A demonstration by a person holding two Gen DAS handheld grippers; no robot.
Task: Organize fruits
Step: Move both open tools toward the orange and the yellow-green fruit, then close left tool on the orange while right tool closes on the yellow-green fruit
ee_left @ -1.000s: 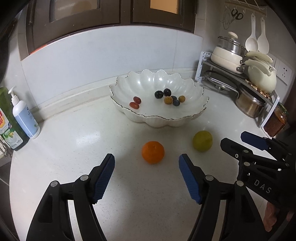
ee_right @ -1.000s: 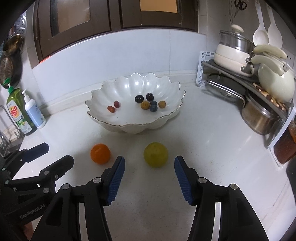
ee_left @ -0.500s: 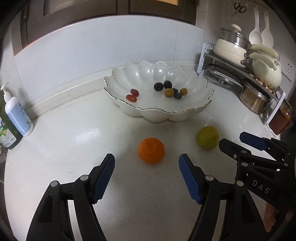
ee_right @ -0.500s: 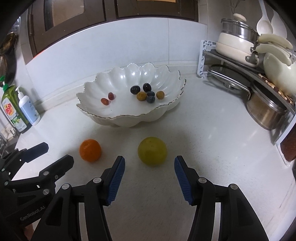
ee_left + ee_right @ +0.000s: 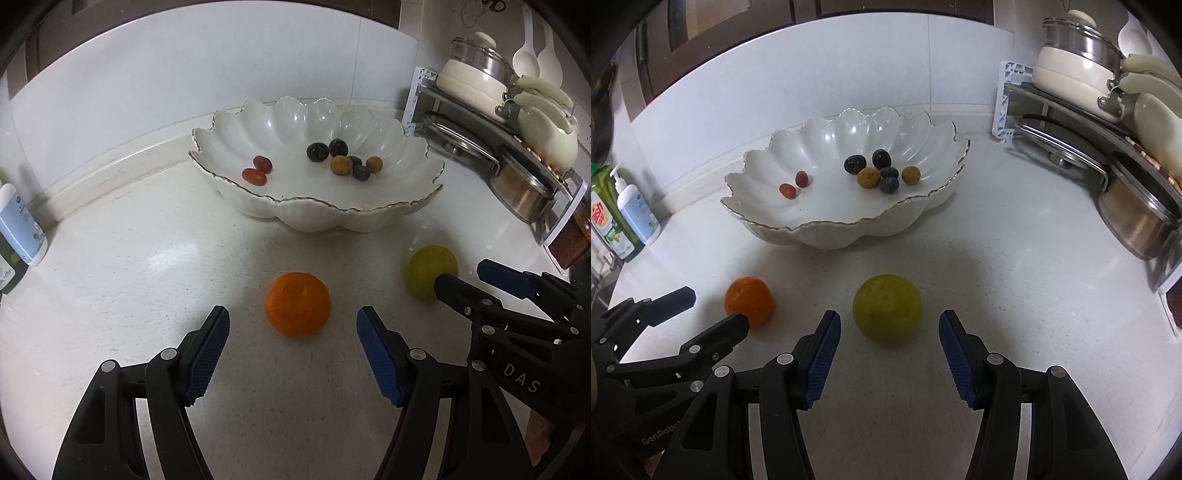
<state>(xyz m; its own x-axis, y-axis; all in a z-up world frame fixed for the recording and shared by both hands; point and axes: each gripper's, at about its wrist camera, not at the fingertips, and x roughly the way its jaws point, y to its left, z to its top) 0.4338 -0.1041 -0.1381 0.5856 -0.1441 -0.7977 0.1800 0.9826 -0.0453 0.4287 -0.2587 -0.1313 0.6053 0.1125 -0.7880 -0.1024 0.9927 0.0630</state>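
Bench [image 5: 110, 280] of pale speckled stone carries everything in view. Far on it, toward the back wall, sits the scalloped white bowl [image 5: 317, 218] with a thin gold rim. Inside the bowl lie two red grapes [image 5: 257, 170] touching each other at the left, and right of them a loose cluster: two dark plums [image 5: 327, 149] at the far side, two yellow-brown fruits [image 5: 341, 164] and two blueberries [image 5: 360, 170] packed close among them.

At the far right stands a pot rack [image 5: 1071, 122] with a lidded cream pot [image 5: 1071, 62] on top and a steel pot [image 5: 1137, 221] below. At the far left edge stand a white pump bottle [image 5: 637, 214] and a green bottle [image 5: 605, 221], side by side.

Near the bowl but apart from it, two larger fruits rest on the bench. The orange [image 5: 297, 304] lies left, and the green-yellow citrus [image 5: 886, 308] right, with bare bench between them.

The left gripper [image 5: 293, 325] is spread wide, holding nothing; the orange sits centred just ahead of its blue pads [image 5: 207, 354], touching neither. The right gripper [image 5: 890, 328] is likewise released and empty, with the green-yellow citrus centred just beyond its fingertips, apart from both pads.
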